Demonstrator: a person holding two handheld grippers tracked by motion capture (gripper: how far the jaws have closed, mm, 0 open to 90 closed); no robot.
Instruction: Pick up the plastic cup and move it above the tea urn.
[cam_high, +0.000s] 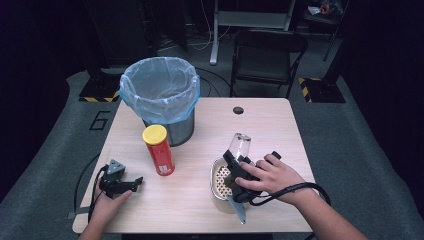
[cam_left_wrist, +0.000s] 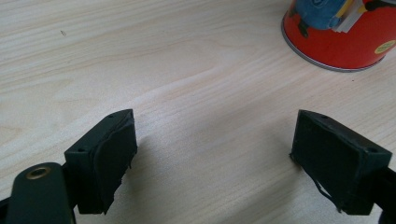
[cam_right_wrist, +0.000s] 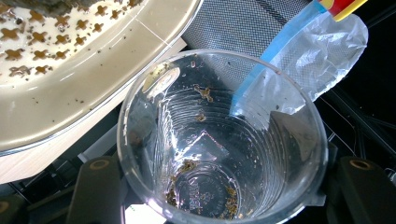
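A lab or test studio rather than a home, arranged around one small wooden table (cam_high: 260, 125) with a cable hole (cam_high: 238, 110). Around the table lie grey carpet and dark surroundings. Behind the table stand a folding chair (cam_high: 265, 60), a metal stand leg (cam_high: 216, 35) and loose floor cables (cam_high: 205, 42). Hazard-striped bases (cam_high: 312, 87) sit at either far corner, and a floor mark "6" (cam_high: 100, 121) lies left of the table. On the table, a lined bin (cam_high: 161, 95).
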